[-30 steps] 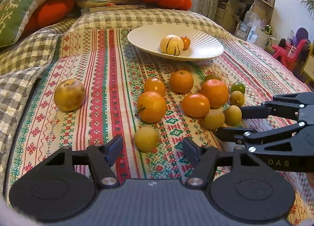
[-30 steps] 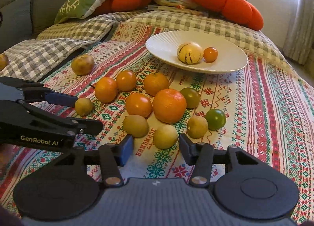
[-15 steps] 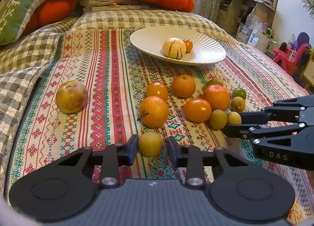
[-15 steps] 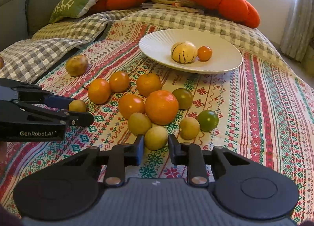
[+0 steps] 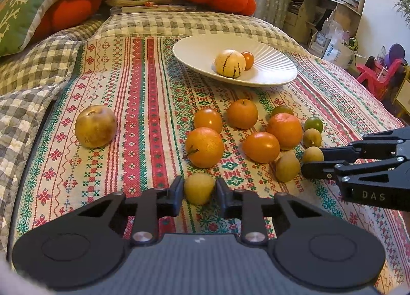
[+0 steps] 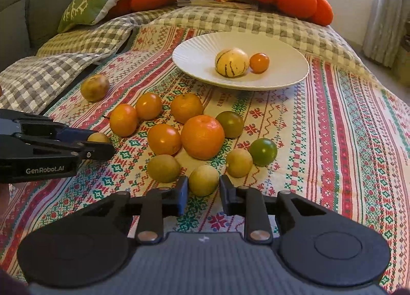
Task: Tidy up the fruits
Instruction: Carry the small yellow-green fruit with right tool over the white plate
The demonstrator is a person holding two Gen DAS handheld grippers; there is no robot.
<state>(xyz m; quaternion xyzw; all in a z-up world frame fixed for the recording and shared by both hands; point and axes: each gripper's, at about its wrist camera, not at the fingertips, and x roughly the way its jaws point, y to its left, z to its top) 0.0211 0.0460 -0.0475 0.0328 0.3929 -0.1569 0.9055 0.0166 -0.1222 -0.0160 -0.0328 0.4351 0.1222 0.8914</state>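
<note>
Left wrist view: left claw (image 5: 200,188) is clamped on a small yellow-green fruit (image 5: 199,188) that sits on the patterned bedspread (image 5: 133,105), pads pressing both its sides. Right wrist view shows the same on the other side: right claw (image 6: 204,184) pinched shut on its own small yellow fruit (image 6: 204,180), at the near edge of the pile.

Relation that matters: the white plate (image 5: 194,46) lies straight ahead of both claws, well apart, beyond the cluster of oranges (image 5: 204,147). It already carries a striped pale fruit (image 5: 230,62) and a small orange one (image 5: 248,60), touching each other.

My read: both picks are secured and the next move is lift, then carry forward over the pile. The right claw looks slightly nearer the plate's open right half; the left has the taller oranges directly in its path. Risk is clipping those on the way. Fruits are round, so no axis to align.
</note>
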